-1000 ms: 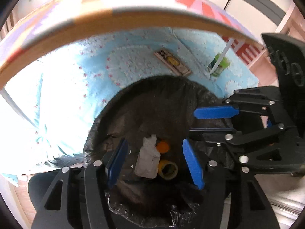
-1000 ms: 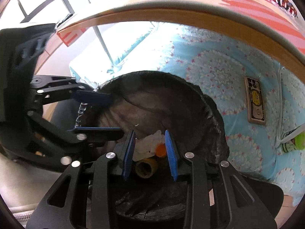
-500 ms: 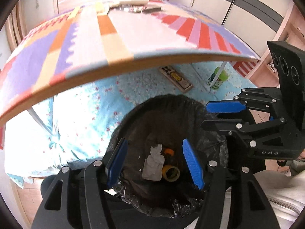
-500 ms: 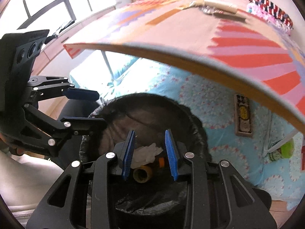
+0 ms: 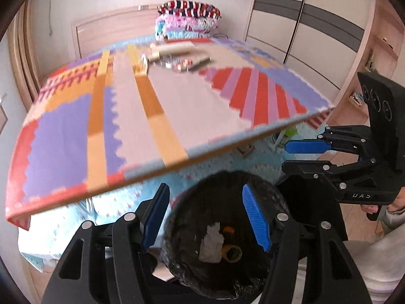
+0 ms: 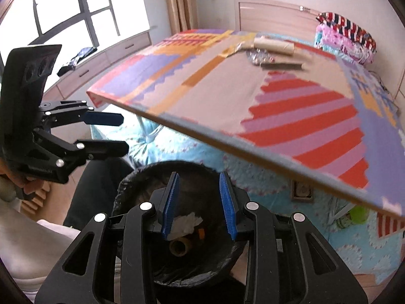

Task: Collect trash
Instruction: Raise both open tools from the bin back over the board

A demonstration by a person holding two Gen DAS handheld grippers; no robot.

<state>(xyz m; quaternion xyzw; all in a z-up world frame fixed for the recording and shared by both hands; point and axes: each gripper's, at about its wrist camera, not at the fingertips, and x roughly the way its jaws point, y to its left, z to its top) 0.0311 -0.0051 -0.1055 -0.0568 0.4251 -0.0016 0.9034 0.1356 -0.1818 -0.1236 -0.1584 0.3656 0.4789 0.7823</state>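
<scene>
Both tools hang open and empty over the black-lined trash bin (image 5: pixel 222 228), left tool (image 5: pixel 206 217) wider than right tool (image 6: pixel 198 204). In the bin lie a crumpled tissue (image 5: pixel 211 240) and a tape roll (image 5: pixel 231 252). The remaining trash, a cardboard tube (image 6: pixel 274 44) with a foil wrapper (image 6: pixel 259 58), lies on the worktop (image 6: pixel 227 101) far beyond the bin, its long axis crosswise. I judge the right tool a little nearer.

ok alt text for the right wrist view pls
The open right gripper hangs over a black-lined bin holding tissue, a tape roll and an orange bit. A patterned table with clutter stands behind; the left gripper is at left.
</scene>
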